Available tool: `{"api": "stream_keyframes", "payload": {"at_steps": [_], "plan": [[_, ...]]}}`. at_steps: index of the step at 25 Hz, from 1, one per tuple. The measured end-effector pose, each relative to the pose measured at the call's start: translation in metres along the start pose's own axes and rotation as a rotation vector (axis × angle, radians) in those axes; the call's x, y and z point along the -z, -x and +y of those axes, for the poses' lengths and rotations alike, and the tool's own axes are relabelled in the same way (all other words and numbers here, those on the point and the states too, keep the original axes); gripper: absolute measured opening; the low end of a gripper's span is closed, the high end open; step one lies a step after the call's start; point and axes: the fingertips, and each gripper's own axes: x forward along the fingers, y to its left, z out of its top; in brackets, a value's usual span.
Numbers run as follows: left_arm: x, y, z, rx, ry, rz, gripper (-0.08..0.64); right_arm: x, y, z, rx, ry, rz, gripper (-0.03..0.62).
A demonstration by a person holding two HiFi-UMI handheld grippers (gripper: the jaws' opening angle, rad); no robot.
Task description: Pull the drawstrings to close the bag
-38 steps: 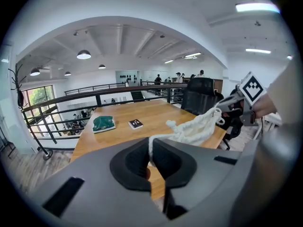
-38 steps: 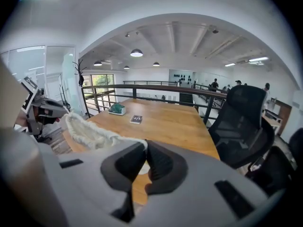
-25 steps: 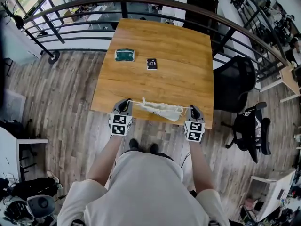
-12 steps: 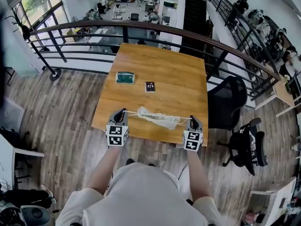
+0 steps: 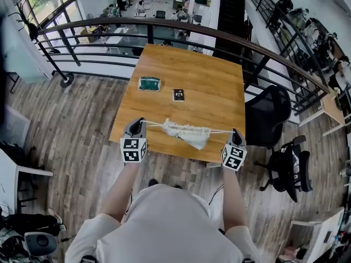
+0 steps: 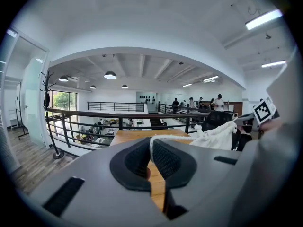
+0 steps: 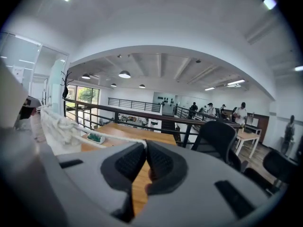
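A small white drawstring bag (image 5: pixel 186 133) hangs bunched between my two grippers above the near edge of the wooden table (image 5: pixel 208 86). My left gripper (image 5: pixel 141 123) is shut on the left drawstring (image 5: pixel 153 124), and the cord (image 6: pixel 163 138) runs out from between its pads toward the bag (image 6: pixel 215 135). My right gripper (image 5: pixel 235 132) is shut on the right drawstring (image 5: pixel 221 131); its cord (image 7: pixel 118 137) leads left to the gathered bag (image 7: pixel 56 123). Both cords are stretched taut and nearly level.
On the table's far half lie a green pad (image 5: pixel 148 83) and a small black card (image 5: pixel 178 94). A black railing (image 5: pixel 181 28) curves behind the table. Black office chairs (image 5: pixel 271 114) stand at the right, and plank floor lies on the left.
Both grippers have lifted and drawn further apart. The drawstrings are straighter and the bag's mouth is more tightly gathered. The right gripper has shifted outward to the right.
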Motion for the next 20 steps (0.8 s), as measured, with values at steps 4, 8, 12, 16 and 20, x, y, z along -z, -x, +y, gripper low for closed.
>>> {"api": "stream_keyframes", "payload": {"at_steps": [4, 8, 12, 16, 20], "plan": [[0.001, 0.004, 0.008, -0.02, 0.032, -0.001, -0.008, 0.003, 0.001, -0.028, 0.045, -0.066, 0.003, 0.006], [0.0, 0.005, 0.016, -0.033, 0.025, -0.001, -0.006, 0.002, 0.003, -0.037, 0.057, -0.033, 0.001, 0.006], [0.0, 0.006, 0.027, -0.059, 0.029, 0.004, -0.006, 0.0, 0.003, -0.042, 0.074, -0.015, -0.001, 0.006], [0.002, 0.008, 0.042, -0.099, 0.045, 0.015, -0.006, 0.002, 0.002, -0.052, 0.095, -0.023, 0.002, 0.006], [0.005, 0.009, 0.047, -0.115, 0.052, 0.018, -0.006, 0.009, 0.002, -0.065, 0.119, -0.028, 0.007, 0.006]]}}
